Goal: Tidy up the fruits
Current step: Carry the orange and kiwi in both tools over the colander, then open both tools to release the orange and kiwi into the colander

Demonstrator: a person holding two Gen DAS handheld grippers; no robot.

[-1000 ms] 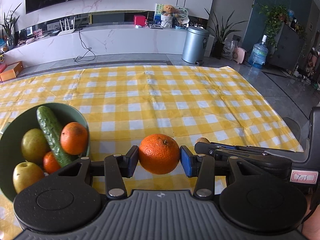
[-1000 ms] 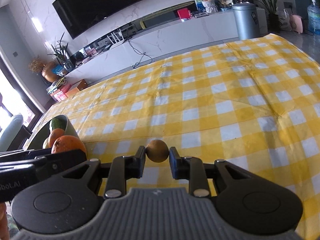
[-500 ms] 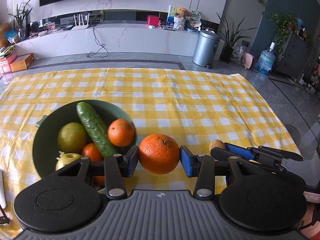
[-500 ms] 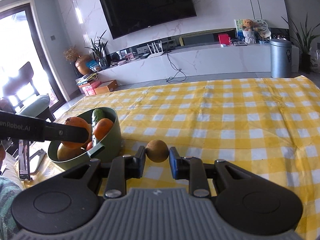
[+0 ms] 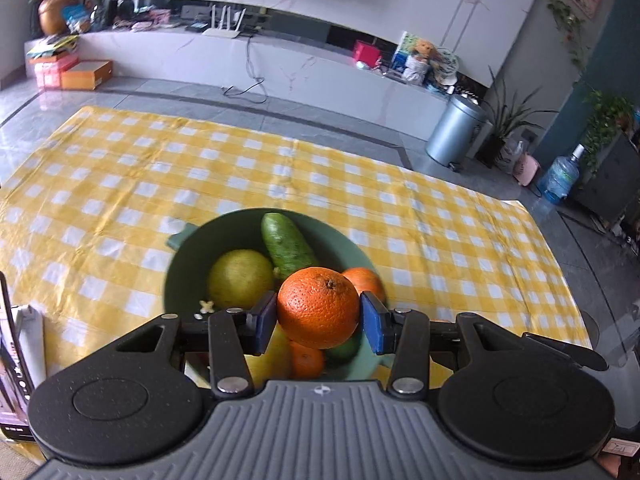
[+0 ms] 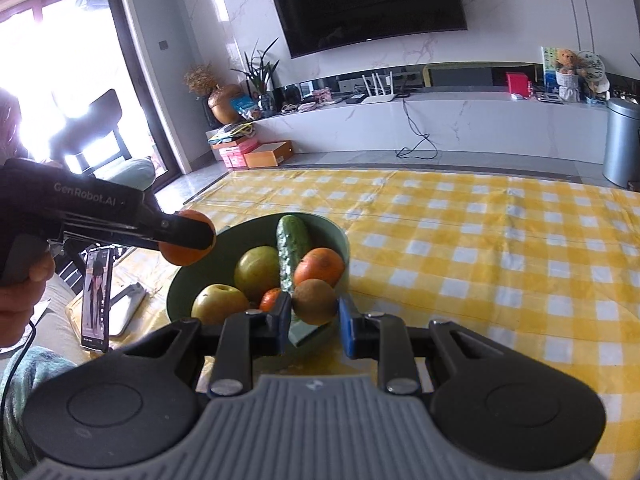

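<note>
From the left wrist, the left gripper is clamped on a large orange, both blue pads pressed against its sides, and it hangs over the green bowl, which sits at the centre of the yellow checked cloth. Inside the bowl a cucumber lies toward 12 o'clock, a yellow-green fruit at 9 o'clock, and a smaller orange at 3 o'clock. A good drop, I judge, means lowering the fruit into the free pocket toward 6 o'clock before letting go, so it settles rather than bounces off the cucumber. From the right wrist, the right gripper is closed tight on a small brown kiwi-like fruit above the bowl's near rim, while the left tool holds its orange at the bowl's 10 o'clock edge. The two tools are near each other, so releasing one after the other seems wise. An apple lies at the bowl's 7 o'clock.
</note>
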